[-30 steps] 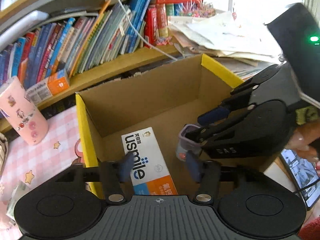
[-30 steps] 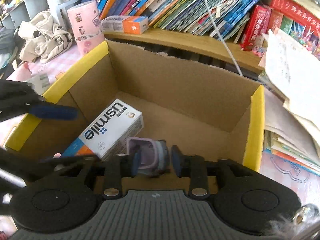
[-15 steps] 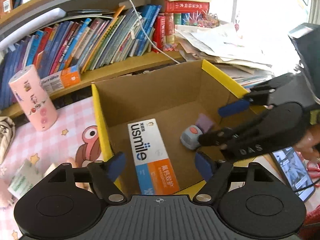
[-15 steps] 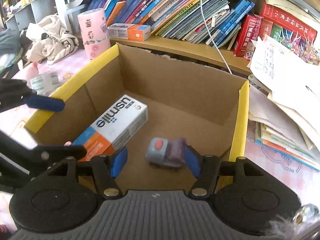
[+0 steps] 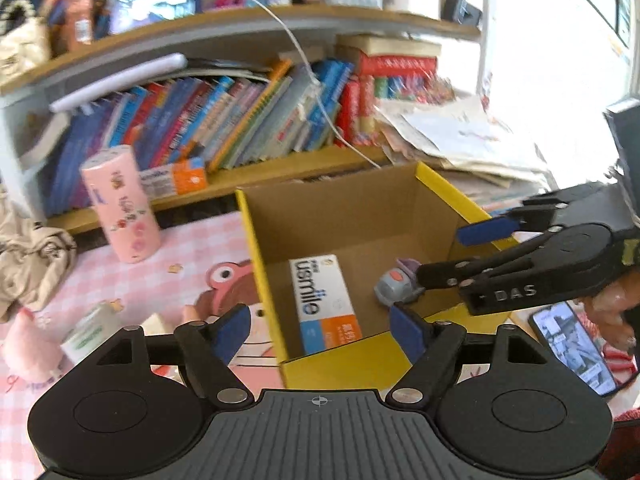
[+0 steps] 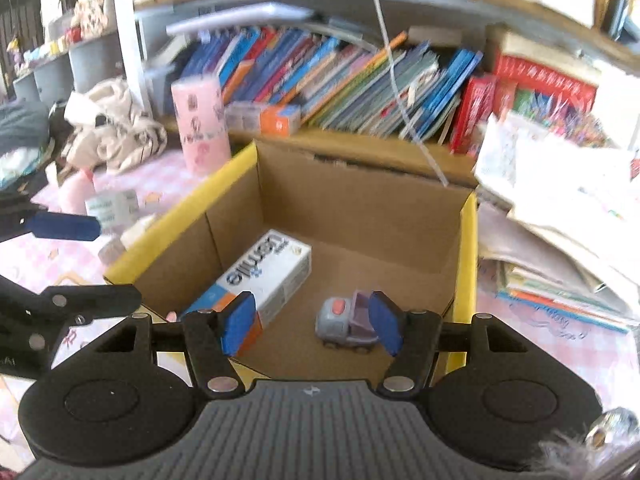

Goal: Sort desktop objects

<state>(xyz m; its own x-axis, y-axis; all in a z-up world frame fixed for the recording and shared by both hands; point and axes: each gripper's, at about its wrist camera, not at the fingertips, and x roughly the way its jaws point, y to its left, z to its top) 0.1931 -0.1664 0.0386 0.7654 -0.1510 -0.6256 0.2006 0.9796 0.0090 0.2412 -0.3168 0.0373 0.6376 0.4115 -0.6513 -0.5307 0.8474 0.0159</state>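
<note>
Two things lie in the cardboard box (image 6: 467, 240): a toothpaste carton (image 6: 264, 276) and, apart from it, a small grey toy car (image 6: 344, 322). Both the left tongs (image 5: 320, 326) and right tongs (image 6: 312, 320) are spread wide, holding nothing, above the box's near edge.

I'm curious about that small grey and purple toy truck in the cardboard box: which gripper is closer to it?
Right. The right gripper hangs open just above the small grey and purple toy truck; the left gripper, also open, sits back over the box's near wall.
</note>
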